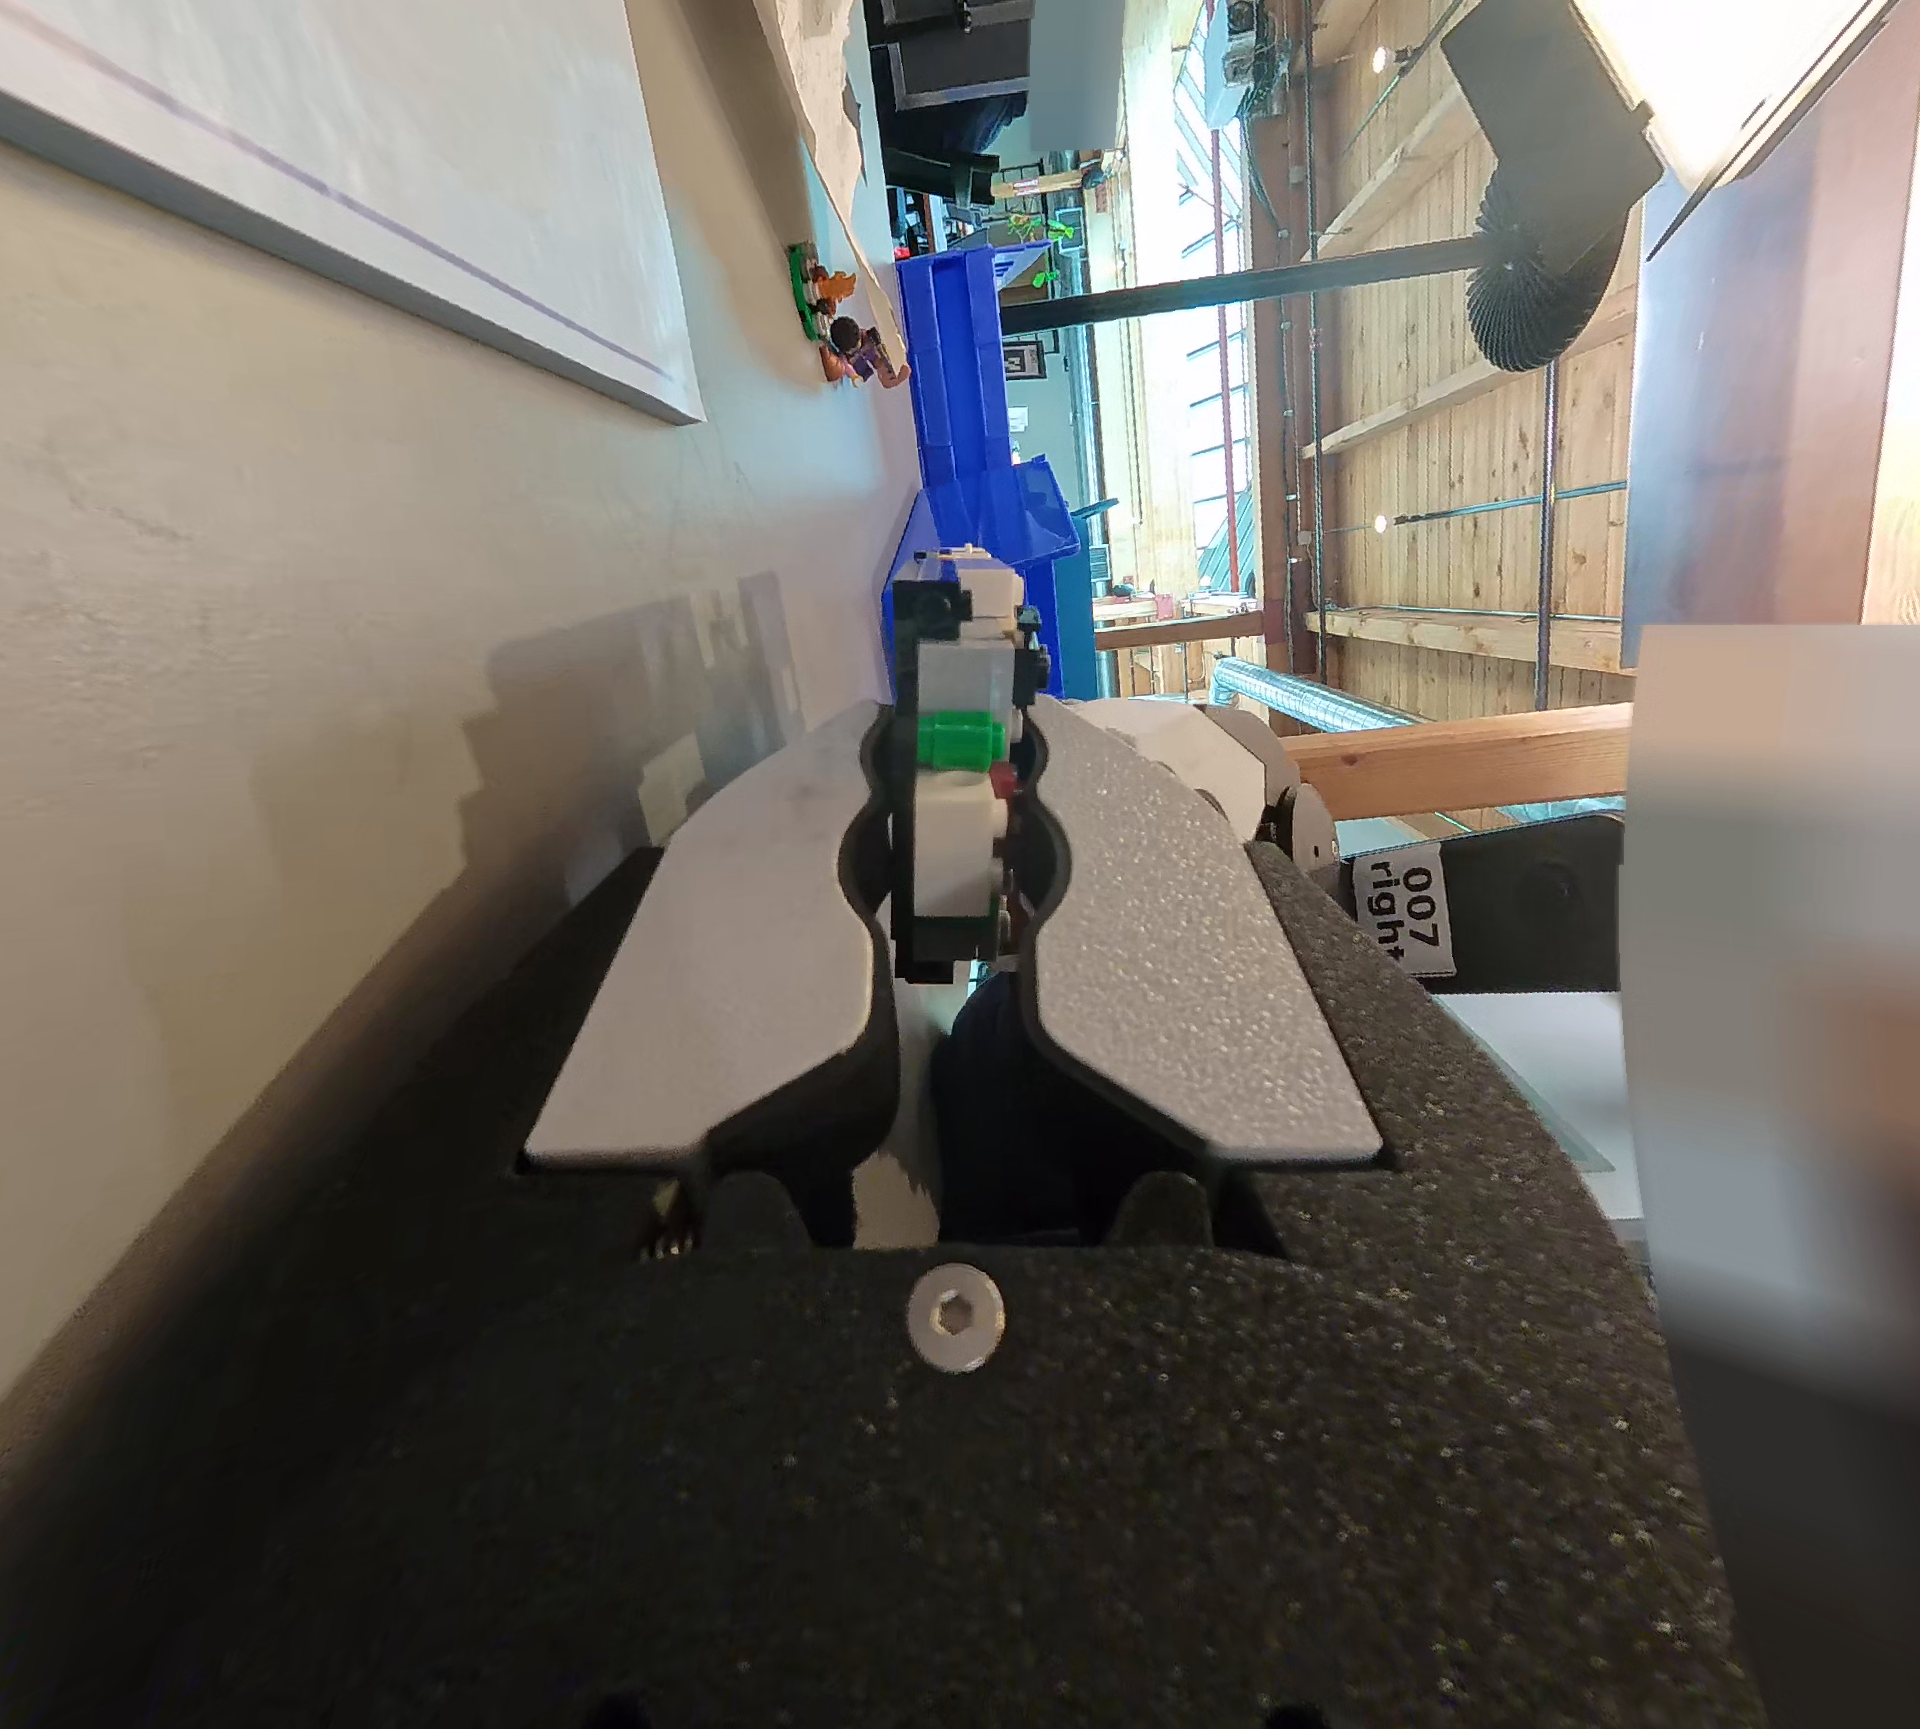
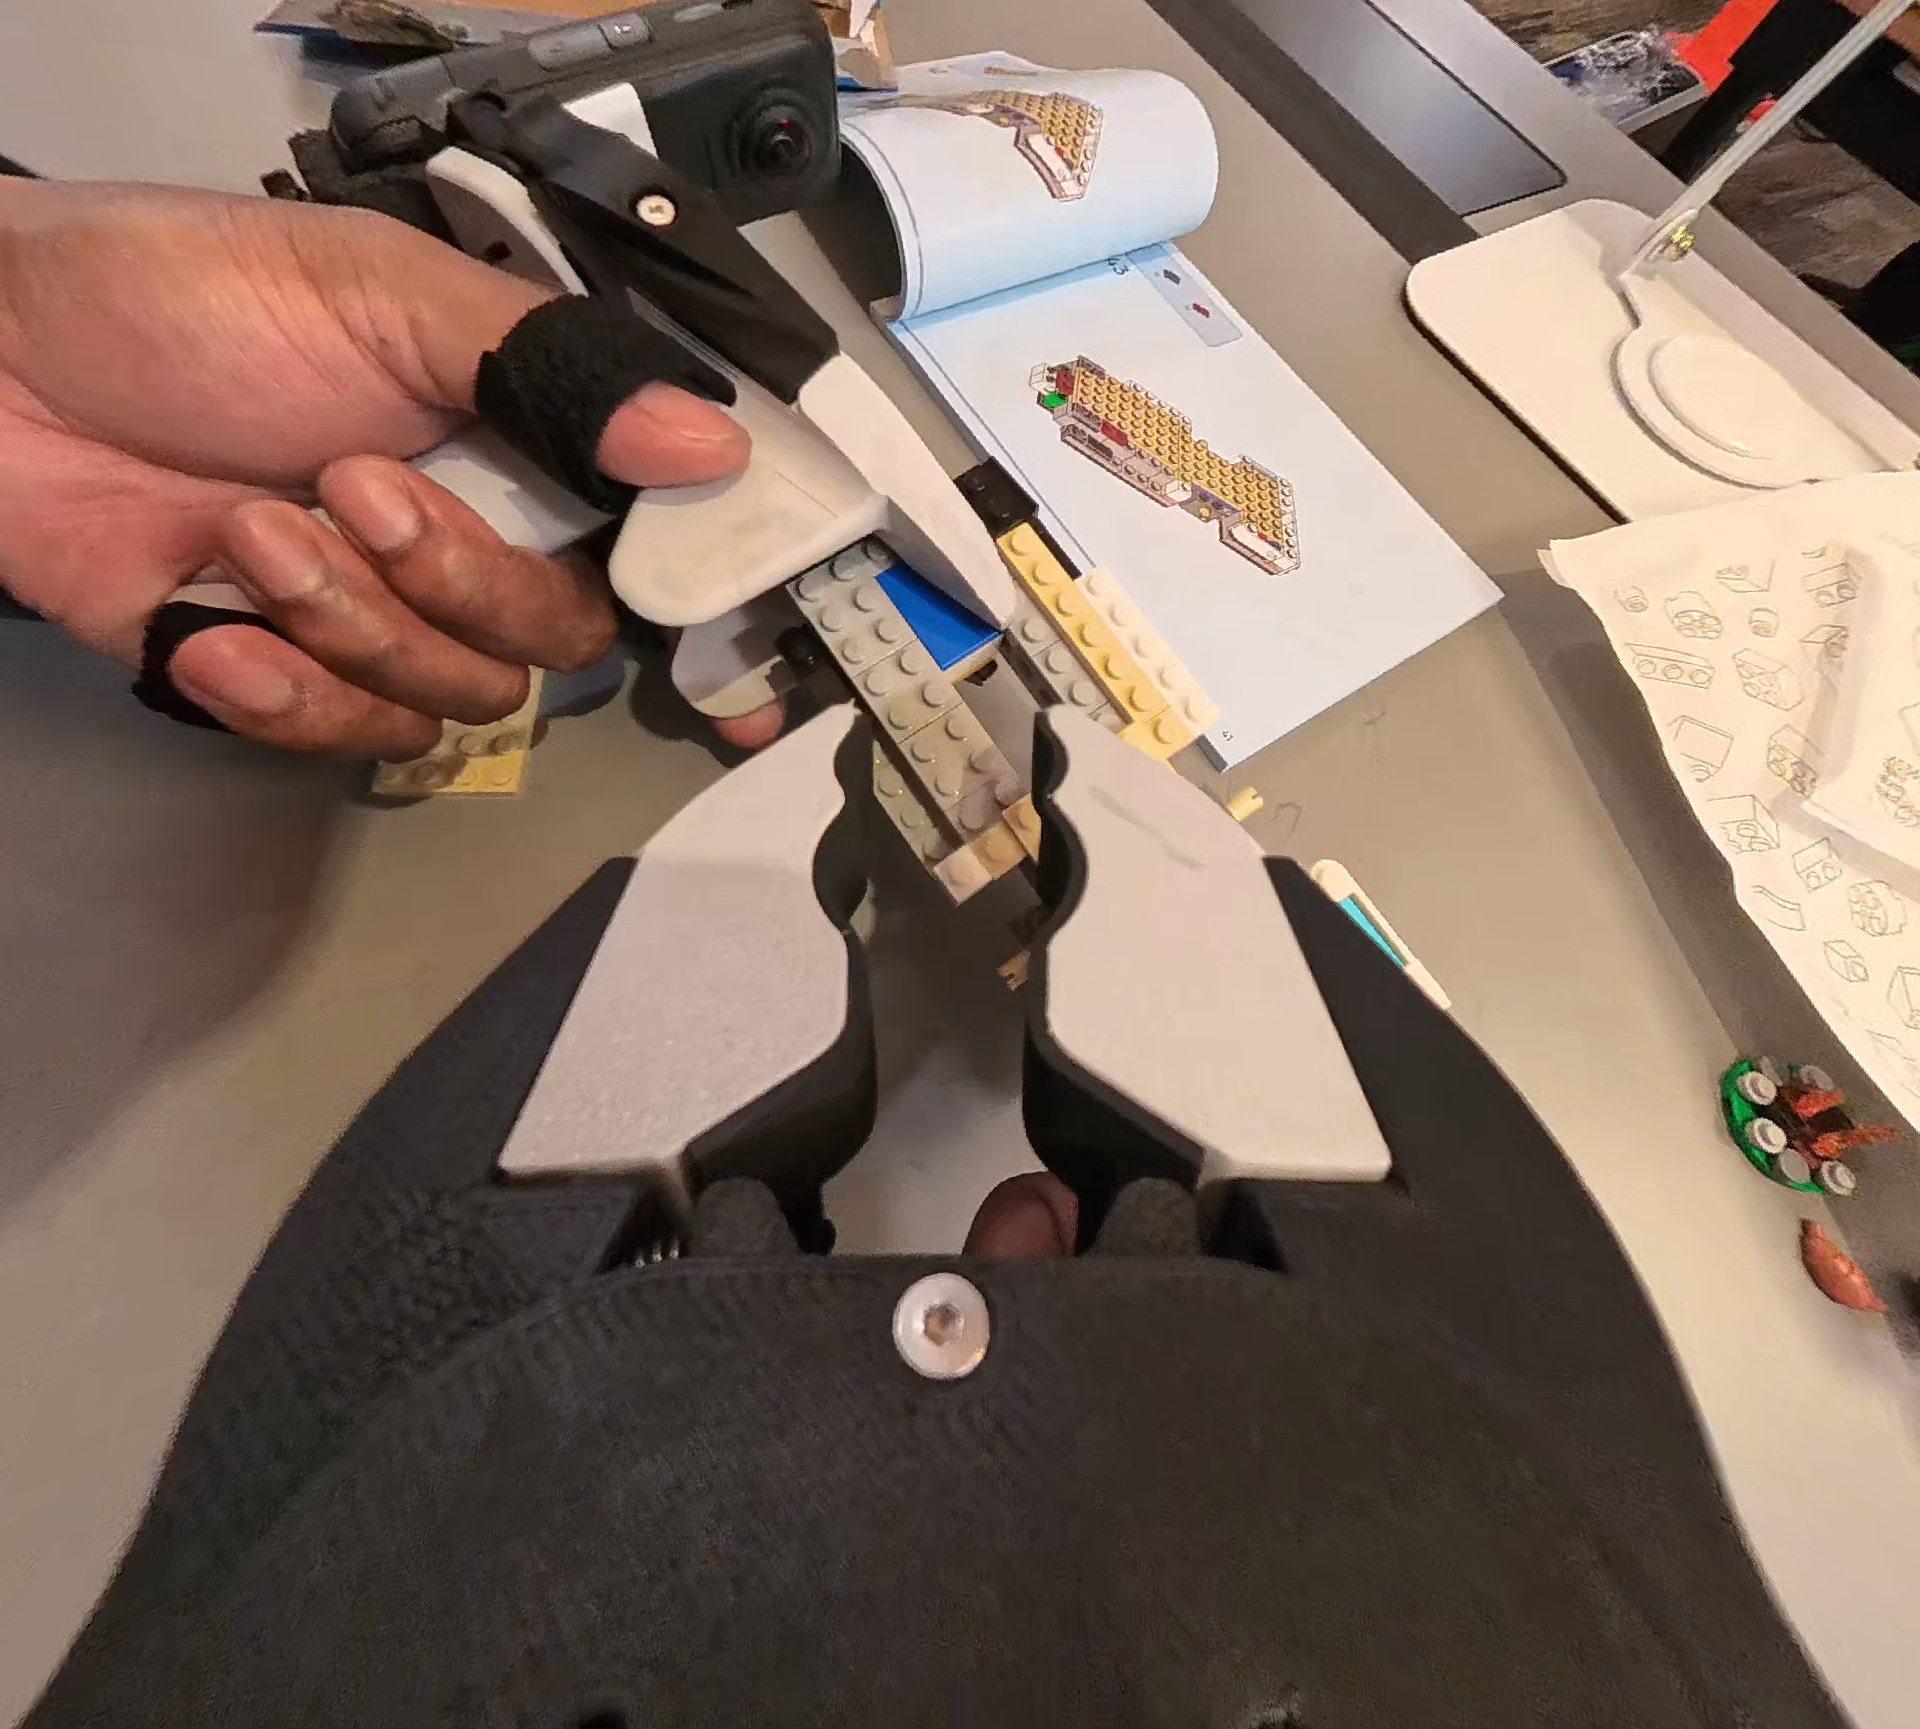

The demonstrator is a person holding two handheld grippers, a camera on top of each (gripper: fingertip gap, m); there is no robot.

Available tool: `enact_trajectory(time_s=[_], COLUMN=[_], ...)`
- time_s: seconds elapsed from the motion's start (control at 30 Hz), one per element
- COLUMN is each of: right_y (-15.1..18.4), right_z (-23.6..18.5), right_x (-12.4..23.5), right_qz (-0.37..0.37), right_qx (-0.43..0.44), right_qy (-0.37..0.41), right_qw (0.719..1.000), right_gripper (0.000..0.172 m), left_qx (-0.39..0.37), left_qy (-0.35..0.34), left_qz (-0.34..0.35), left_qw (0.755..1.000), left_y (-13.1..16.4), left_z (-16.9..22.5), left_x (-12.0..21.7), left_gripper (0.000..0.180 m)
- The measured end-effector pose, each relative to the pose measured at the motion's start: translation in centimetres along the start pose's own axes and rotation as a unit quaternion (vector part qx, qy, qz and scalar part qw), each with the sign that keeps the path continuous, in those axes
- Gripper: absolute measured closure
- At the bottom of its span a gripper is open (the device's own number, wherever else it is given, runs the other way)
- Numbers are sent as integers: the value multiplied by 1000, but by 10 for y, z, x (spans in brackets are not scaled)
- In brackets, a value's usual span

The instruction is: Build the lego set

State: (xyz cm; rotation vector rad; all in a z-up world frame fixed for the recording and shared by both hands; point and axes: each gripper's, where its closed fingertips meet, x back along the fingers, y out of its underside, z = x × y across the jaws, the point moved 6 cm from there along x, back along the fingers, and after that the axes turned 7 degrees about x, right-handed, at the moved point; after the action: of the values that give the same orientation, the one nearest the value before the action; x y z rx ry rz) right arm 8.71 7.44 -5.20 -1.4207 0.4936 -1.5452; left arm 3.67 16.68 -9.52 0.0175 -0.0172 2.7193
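I have the brick model [image 2: 935,734] between both tools: my left hand-held gripper [image 1: 961,806] is clamped on it, its two grey fingers [image 1: 769,858] closed against the model's flat sides, with a green brick [image 1: 961,739] and white bricks showing edge-on in the gap. From my right wrist view, the right hand-held gripper [image 2: 951,806] straddles the model's near end, a strip of grey and tan studded plates; the right finger [image 2: 1143,869] seems to touch the tan corner, but I cannot tell whether the left one presses on it. The model hangs above the tabletop [image 2: 260,900], over the lower edge of an open instruction booklet [image 2: 1247,557]. A hand [image 2: 260,453] covers the model's far end, and a blue tile [image 2: 935,619] peeks out beneath the left tool. A loose tan plate [image 2: 457,760] lies under the hand.
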Motion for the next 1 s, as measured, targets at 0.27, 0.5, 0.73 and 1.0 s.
enact_trajectory(time_s=[0.27, 0.5, 0.73, 1.0], right_y=[1, 6, 7, 4], right_z=[6, 21, 24, 6], right_x=[6, 21, 27, 13], right_qz=[-11, -18, -6, 25], right_qx=[11, 63, 191, 323], right_qy=[25, 77, 143, 231], right_qw=[1000, 995, 971, 918], right_gripper=[143, 142, 134, 123], left_qx=[2, 15, 30, 55], left_qy=[2, 11, 35, 56], left_qz=[2, 13, 51, 85], left_qw=[1000, 1000, 998, 993], left_y=[0, -3, -15, -24], left_z=[0, 1, 10, 15], left_x=[1, 4, 16, 27], left_gripper=[161, 161, 162, 162])
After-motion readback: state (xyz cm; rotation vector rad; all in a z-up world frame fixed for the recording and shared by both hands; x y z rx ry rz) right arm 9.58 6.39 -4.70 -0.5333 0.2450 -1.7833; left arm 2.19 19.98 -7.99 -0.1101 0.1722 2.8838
